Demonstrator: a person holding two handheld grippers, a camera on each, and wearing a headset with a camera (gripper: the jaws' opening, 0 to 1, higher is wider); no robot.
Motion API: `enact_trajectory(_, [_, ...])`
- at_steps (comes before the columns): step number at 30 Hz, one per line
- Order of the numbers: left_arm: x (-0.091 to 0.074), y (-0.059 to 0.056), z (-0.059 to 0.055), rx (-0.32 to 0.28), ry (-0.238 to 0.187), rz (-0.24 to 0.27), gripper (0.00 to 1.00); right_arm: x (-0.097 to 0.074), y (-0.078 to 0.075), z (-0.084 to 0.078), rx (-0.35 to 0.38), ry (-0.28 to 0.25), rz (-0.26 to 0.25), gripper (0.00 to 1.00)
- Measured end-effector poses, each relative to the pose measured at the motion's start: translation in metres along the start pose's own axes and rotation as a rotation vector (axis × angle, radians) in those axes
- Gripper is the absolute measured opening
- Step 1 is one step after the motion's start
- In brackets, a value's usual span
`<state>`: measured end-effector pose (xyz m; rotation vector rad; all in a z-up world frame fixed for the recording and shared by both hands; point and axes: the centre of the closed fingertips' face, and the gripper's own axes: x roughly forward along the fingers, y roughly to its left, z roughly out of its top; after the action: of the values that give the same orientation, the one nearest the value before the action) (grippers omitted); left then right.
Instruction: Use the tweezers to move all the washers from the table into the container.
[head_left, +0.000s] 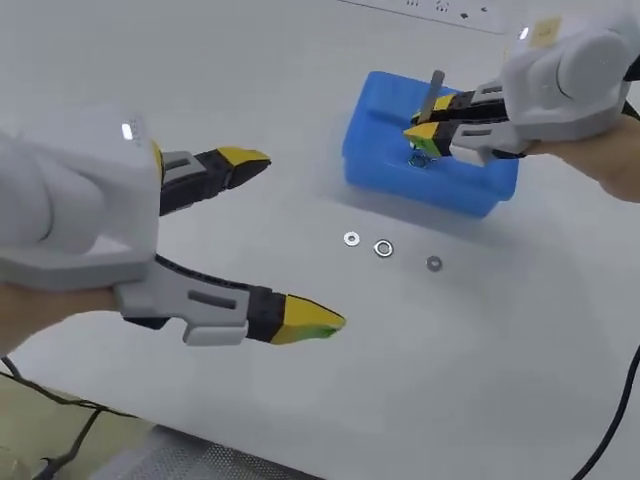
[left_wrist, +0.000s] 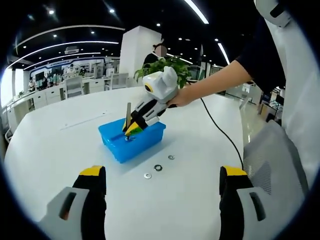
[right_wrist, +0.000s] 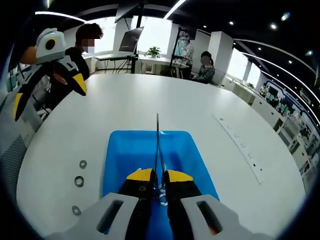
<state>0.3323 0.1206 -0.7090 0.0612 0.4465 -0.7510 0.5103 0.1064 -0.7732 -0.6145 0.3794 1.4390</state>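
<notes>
Three small metal washers lie in a loose row on the white table, just in front of the blue container. My right gripper hovers over the container, shut on the thin grey tweezers, which stick up past its yellow tips. In the right gripper view the tweezers run forward over the container, with the washers to its left. A small ring shows inside the container below the jaws. My left gripper stands wide open above the table, left of the washers.
The round white table stretches wide around the work. A black cable trails off at the right edge. The left gripper view shows a potted plant and a person beyond the table; the right gripper view shows more people farther back.
</notes>
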Motion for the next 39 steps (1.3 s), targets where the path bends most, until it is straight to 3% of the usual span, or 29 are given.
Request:
enact_trajectory(6, [0.001,-0.005,-0.006,-0.002,0.024,-0.012,1.00,0.000,0.002,0.000,-0.001,-0.002,0.003,0.10])
enact_trajectory(11, [-0.001,-0.009,-0.006,-0.017,0.018,-0.016,1.00,-0.003,0.004,0.002,0.000,-0.001,0.002,0.10])
enact_trajectory(22, [-0.001,-0.002,0.003,-0.036,-0.015,0.005,0.99,-0.013,0.007,0.013,-0.001,-0.016,-0.007,0.09])
enact_trajectory(24, [0.000,0.005,0.010,-0.004,-0.035,0.038,0.99,-0.015,0.007,0.014,-0.006,-0.015,-0.011,0.08])
enact_trajectory(26, [0.002,0.007,0.017,-0.018,-0.057,0.029,0.97,-0.017,0.008,0.016,0.007,-0.011,-0.008,0.07])
enact_trajectory(30, [0.011,0.022,0.034,0.002,-0.092,0.044,0.95,-0.021,0.013,0.019,-0.009,-0.009,-0.002,0.07])
enact_trajectory(33, [0.019,0.037,0.048,0.030,-0.132,0.072,0.83,-0.023,0.017,0.022,-0.018,-0.011,0.005,0.07])
enact_trajectory(35, [0.025,0.042,0.060,0.006,-0.176,0.067,0.70,-0.024,0.016,0.022,-0.030,-0.009,0.008,0.07])
enact_trajectory(37, [0.033,0.046,0.073,-0.003,-0.223,0.062,0.70,-0.026,0.017,0.024,-0.036,-0.013,0.012,0.07])
enact_trajectory(39, [0.042,0.050,0.079,0.006,-0.217,0.056,0.70,-0.029,0.018,0.025,-0.045,-0.015,0.015,0.07])
